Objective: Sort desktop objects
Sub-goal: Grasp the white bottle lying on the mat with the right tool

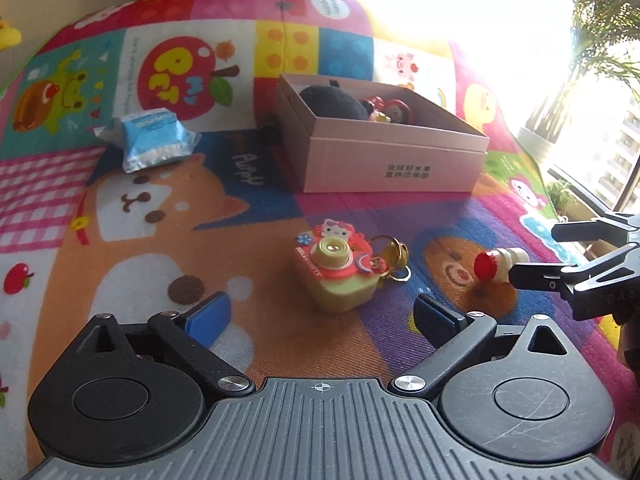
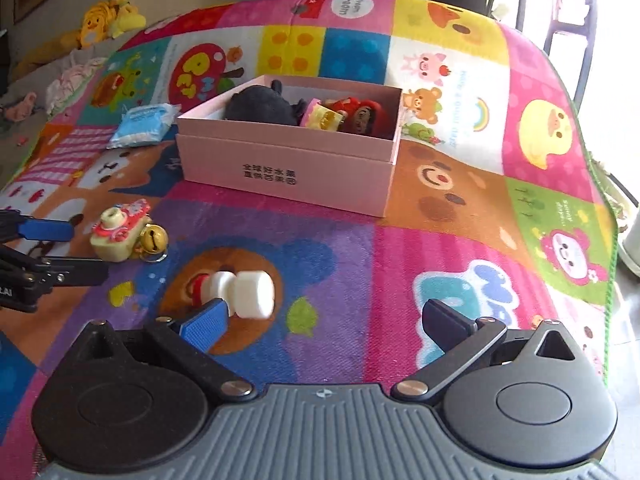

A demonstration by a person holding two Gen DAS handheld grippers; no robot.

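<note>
Left gripper [image 1: 320, 314] is spread wide with nothing in it, toy camera [image 1: 338, 274] just ahead on the cartoon play mat [image 1: 140, 264]. Right gripper [image 2: 320, 316] gapes too, white bottle [image 2: 240, 290] touching its left finger. Pink box [image 2: 288, 160] sits farther back, sunny window [image 1: 600, 140] off right.

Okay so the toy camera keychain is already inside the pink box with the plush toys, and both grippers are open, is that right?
Not quite. The toy camera keychain lies on the play mat, in front of the pink box, as the left wrist view shows. Both the left gripper and right gripper are open.

Toy camera [image 1: 340, 270] before box [image 1: 384, 152] — apart.
</note>
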